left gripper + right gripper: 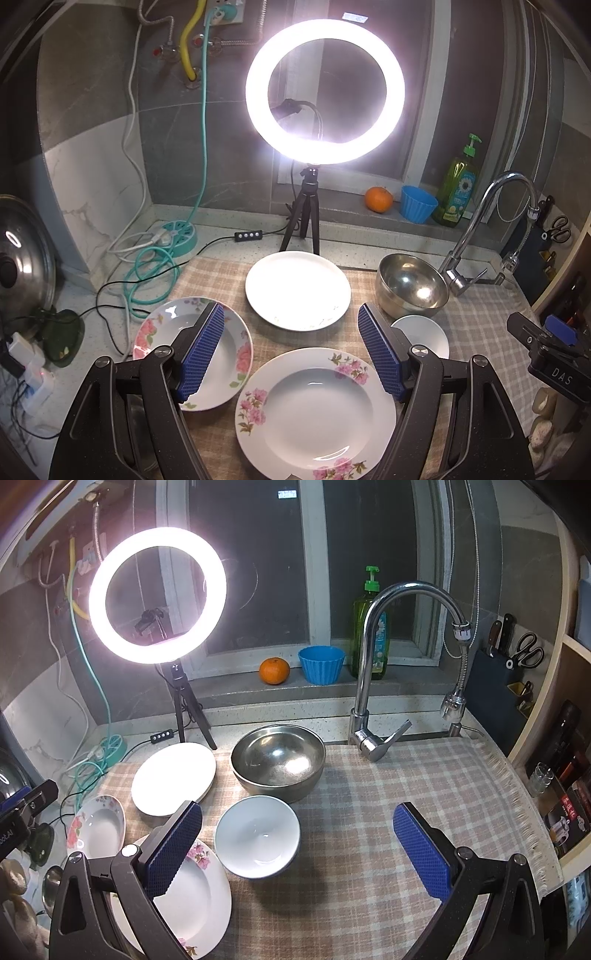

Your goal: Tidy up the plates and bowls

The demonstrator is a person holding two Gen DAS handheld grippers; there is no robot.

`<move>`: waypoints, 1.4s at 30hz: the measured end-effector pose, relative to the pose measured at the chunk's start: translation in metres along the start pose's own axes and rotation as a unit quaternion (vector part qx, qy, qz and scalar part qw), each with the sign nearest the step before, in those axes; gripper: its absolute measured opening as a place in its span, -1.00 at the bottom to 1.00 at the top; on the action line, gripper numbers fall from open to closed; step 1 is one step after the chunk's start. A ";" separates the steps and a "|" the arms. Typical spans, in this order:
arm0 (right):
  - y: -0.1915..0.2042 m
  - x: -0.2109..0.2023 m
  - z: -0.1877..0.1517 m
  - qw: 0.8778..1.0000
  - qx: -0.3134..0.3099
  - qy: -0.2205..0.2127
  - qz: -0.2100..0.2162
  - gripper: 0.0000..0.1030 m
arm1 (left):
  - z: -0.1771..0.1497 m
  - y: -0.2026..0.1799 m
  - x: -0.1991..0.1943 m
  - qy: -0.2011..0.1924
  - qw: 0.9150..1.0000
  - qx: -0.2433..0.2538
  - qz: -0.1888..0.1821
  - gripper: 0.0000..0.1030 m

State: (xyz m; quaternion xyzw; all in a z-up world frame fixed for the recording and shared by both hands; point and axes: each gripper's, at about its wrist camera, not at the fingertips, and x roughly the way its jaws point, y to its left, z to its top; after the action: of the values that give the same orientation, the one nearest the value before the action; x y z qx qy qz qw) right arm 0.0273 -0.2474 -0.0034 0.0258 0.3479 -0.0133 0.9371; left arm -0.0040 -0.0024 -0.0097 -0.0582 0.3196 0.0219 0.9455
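Checked cloth [388, 812] over the table [229, 240], fringed right edge beside shelving. Right half of cloth bare, open for travel. Left gripper [291, 350] above near-left area, jaws wide, empty, framing large floral plate [314, 410] at near edge. Smaller floral plate [225, 354] overhanging left cloth edge, partly behind a pad. Plain white plate [297, 290] toward far edge, steel bowl [279, 762] beside it, white bowl [258, 836] just in front of steel bowl. Right gripper [297, 845] above cloth centre, jaws wide, empty. Obstructions along far edge: ring light tripod [303, 218], faucet [369, 686]. Cables [147, 273] crowding far-left corner.
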 end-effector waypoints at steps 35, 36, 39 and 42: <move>0.007 0.040 -0.041 0.993 -0.025 0.087 0.080 0.42 | -0.037 0.044 0.023 0.090 0.994 -0.058 0.013 0.37; 0.008 0.042 -0.043 0.992 -0.024 0.091 0.082 0.39 | -0.039 0.046 0.024 0.095 0.994 -0.060 0.014 0.32; 0.009 0.047 -0.050 0.990 -0.021 0.107 0.093 0.37 | -0.044 0.051 0.026 0.106 0.992 -0.069 0.009 0.18; 0.011 0.053 -0.056 0.986 -0.020 0.125 0.107 0.15 | -0.052 0.054 0.030 0.118 0.990 -0.072 0.002 0.07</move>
State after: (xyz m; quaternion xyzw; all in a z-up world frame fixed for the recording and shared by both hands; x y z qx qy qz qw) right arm 0.0311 -0.2335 -0.0799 0.0458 0.4578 0.0973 0.8825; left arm -0.0156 0.0446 -0.0735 -0.1274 0.4271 0.0395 0.8943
